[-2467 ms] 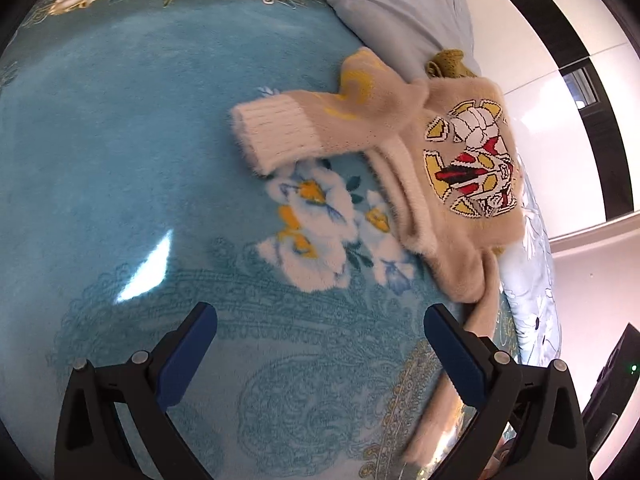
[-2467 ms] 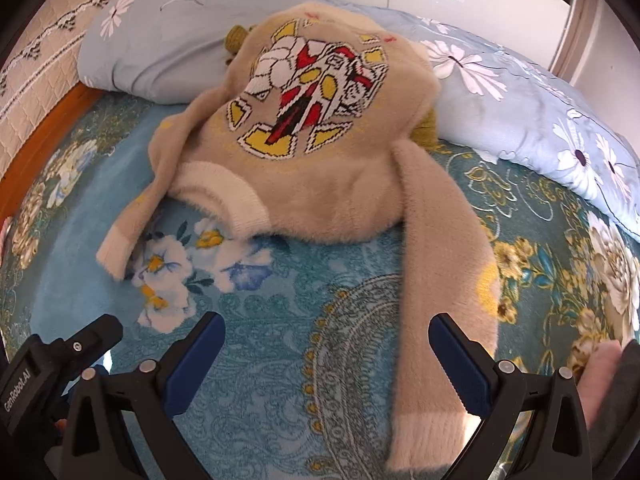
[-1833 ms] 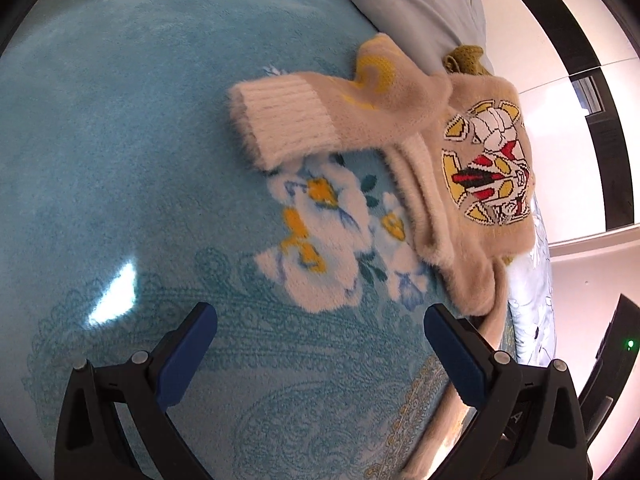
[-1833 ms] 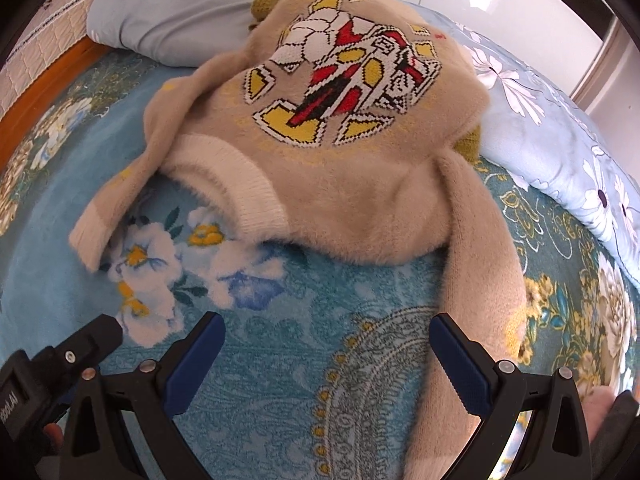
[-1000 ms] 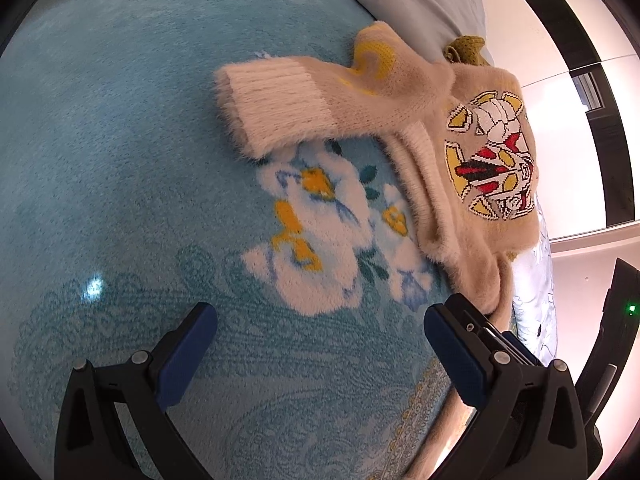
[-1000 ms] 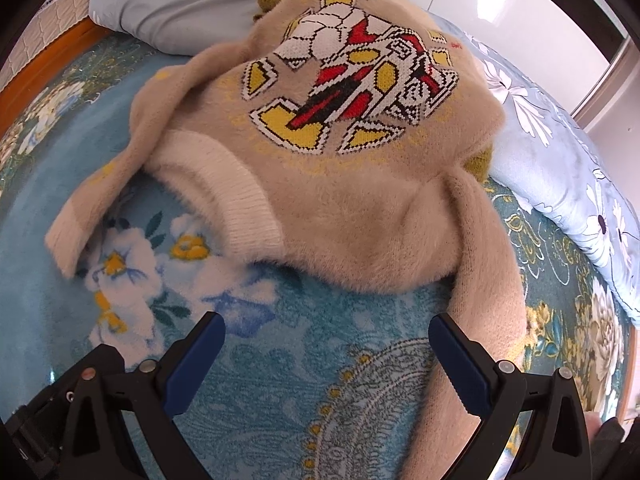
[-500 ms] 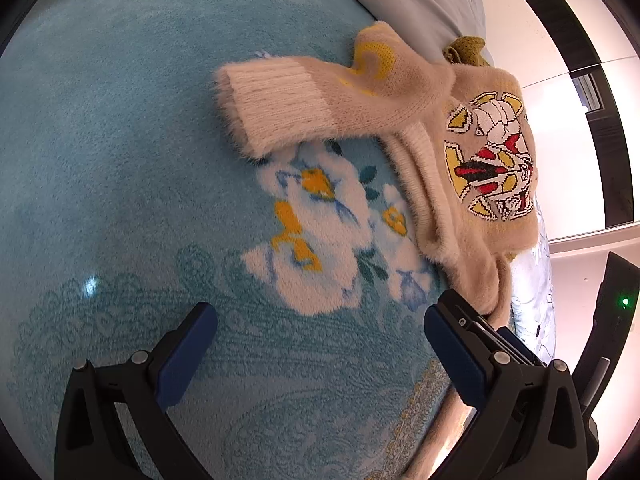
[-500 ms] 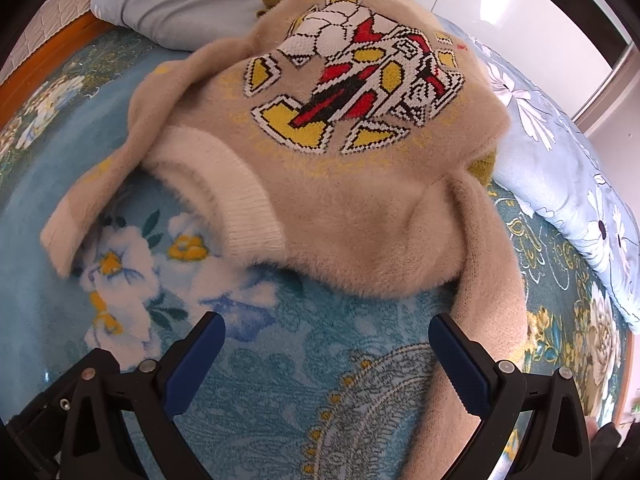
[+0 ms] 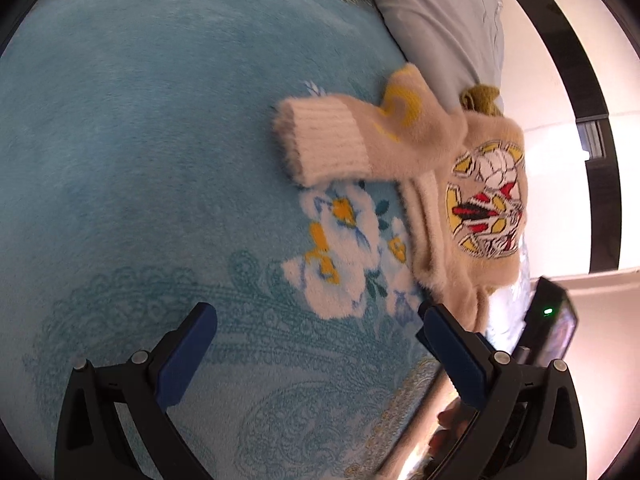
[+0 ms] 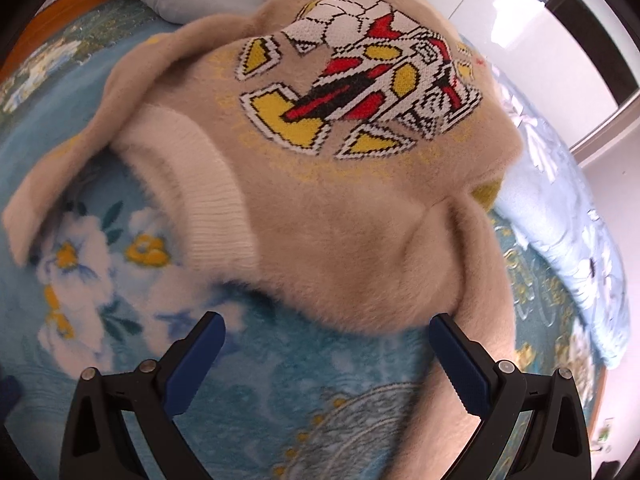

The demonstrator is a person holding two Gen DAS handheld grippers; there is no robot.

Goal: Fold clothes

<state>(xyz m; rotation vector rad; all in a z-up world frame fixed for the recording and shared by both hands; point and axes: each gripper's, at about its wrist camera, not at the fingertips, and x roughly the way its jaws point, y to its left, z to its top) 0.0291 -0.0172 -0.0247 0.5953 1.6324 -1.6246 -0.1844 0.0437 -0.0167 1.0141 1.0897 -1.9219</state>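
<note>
A fuzzy beige sweater (image 10: 340, 208) with a red, yellow and white knitted figure lies crumpled on a blue floral blanket (image 9: 120, 160). It also shows in the left wrist view (image 9: 472, 208), with one cream-cuffed sleeve (image 9: 324, 144) stretched left. My right gripper (image 10: 326, 356) is open and empty, close over the sweater's near edge, with the other sleeve (image 10: 476, 320) running down past its right finger. My left gripper (image 9: 316, 344) is open and empty above bare blanket, short of the sweater.
A pale blue flowered pillow (image 10: 568, 216) lies behind the sweater, and shows at the top of the left wrist view (image 9: 440, 12). An olive knitted item (image 9: 480, 100) pokes out at the sweater's far side. A wooden bed edge (image 10: 52, 16) is at the far left.
My right gripper has moved in much closer to the sweater's near edge. My left gripper has shifted slightly over the blanket. Both stay open.
</note>
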